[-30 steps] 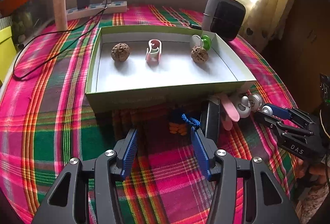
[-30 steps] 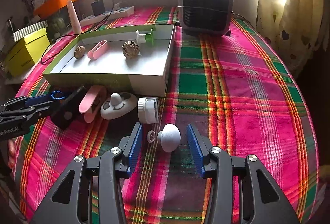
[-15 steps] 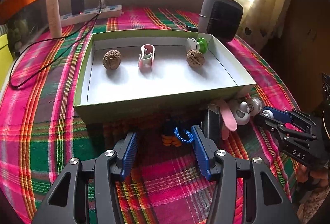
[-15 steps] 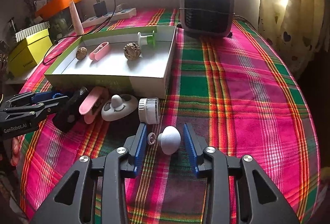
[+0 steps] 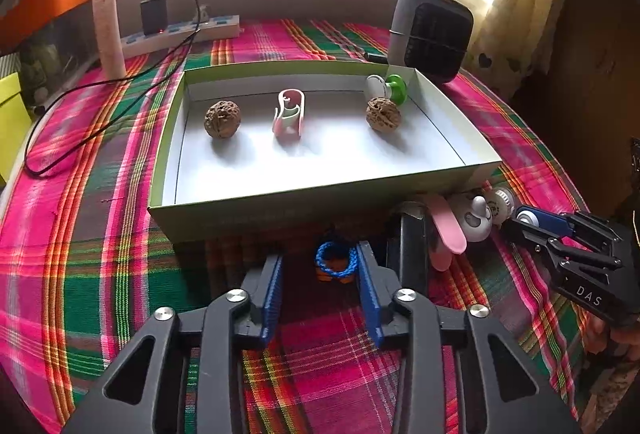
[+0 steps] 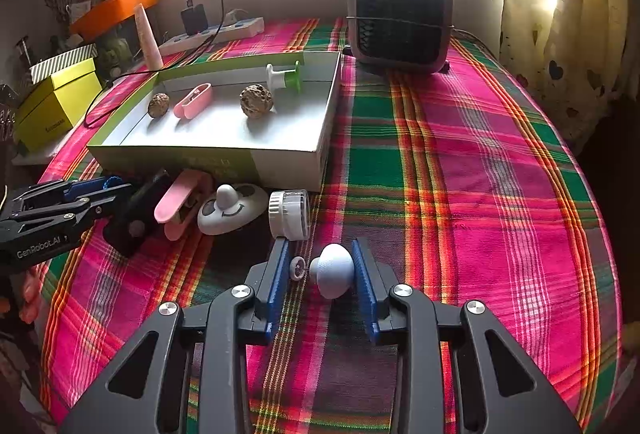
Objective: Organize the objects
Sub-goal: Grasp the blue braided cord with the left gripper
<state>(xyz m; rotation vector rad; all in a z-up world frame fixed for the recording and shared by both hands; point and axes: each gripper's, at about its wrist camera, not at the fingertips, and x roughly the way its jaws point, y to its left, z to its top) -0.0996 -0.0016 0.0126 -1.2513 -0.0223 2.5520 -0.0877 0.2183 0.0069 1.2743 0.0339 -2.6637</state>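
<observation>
Now both grippers closing. Left gripper (image 5: 318,266) straddles blue cord loop (image 5: 336,261) on desk just before box (image 5: 280,198); right pad touching, left pad apart, not yet clamped. Right gripper (image 6: 320,266) brackets white knob (image 6: 334,270), right pad touching, left gap remains. Box lies ahead, nearer left hand.
</observation>
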